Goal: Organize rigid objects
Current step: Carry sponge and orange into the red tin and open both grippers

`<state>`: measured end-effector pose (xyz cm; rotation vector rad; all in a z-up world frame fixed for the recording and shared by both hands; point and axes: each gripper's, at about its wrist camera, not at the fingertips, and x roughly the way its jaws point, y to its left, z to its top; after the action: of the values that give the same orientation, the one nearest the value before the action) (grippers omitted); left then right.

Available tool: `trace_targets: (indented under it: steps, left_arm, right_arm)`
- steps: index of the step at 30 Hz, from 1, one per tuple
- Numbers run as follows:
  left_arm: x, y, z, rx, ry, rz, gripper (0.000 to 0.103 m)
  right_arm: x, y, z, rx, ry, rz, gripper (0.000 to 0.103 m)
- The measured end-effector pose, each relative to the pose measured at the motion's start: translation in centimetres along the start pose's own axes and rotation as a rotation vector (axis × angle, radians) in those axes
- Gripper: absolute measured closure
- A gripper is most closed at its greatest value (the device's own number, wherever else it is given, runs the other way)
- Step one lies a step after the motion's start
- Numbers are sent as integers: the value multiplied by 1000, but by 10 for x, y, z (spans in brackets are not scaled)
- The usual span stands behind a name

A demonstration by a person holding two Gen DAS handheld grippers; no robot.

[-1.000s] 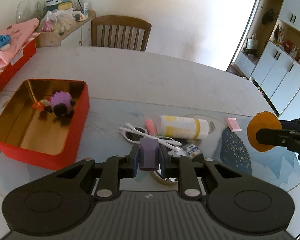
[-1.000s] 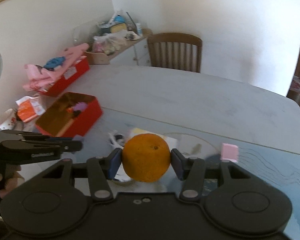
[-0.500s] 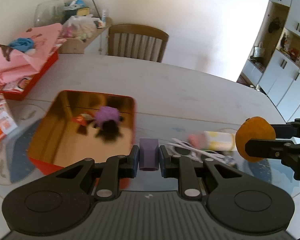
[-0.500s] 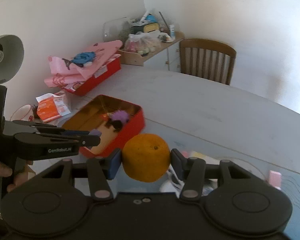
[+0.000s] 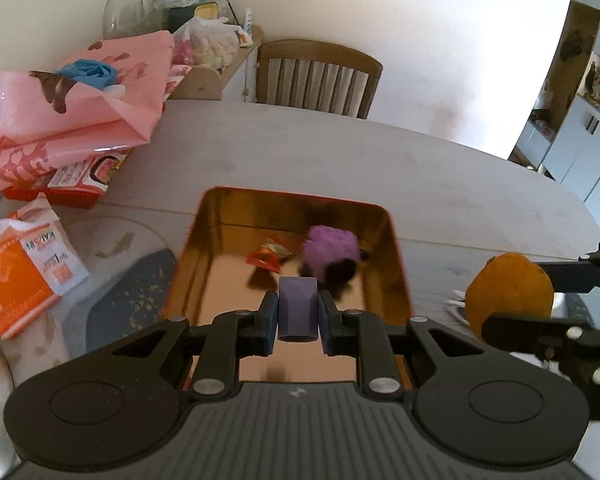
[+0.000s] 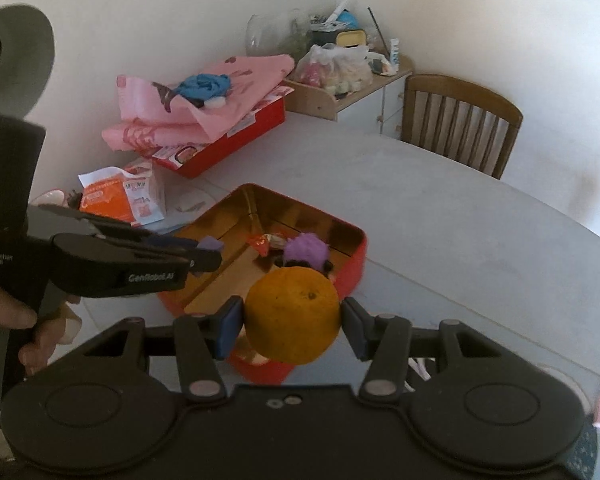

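Two grippers grip: left gripper (image 5: 298, 316) a purple block (image 5: 298, 310) (faceted), right gripper (image 6: 292, 326) an orange (image 6: 293, 314).

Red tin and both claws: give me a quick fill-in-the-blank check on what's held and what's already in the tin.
1. The left claw is shut on a small ____ block.
2. The right claw grips an ____ fruit.
3. Inside the red tin a fuzzy ____ toy lies beside an orange wrapper.
4. The left claw hovers over the ____.

Missing words: purple; orange; purple; red tin
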<state>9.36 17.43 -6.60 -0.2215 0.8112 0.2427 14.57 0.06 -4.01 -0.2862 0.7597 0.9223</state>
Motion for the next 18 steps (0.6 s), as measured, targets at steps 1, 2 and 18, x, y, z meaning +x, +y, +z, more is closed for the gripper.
trace_targets:
  steps: [1,2,18]
  left_arm:
    - [5,4,2,7,2,3,82]
    - [9,7,5,13,3,4,82]
    - [74,26,33,77,46,37,82]
  right_arm:
    - [7,3,2,-4,6,-1,51]
    - [13,5,3,-7,10,-5,51]
    - [93,31,13,-94,105,-24,51]
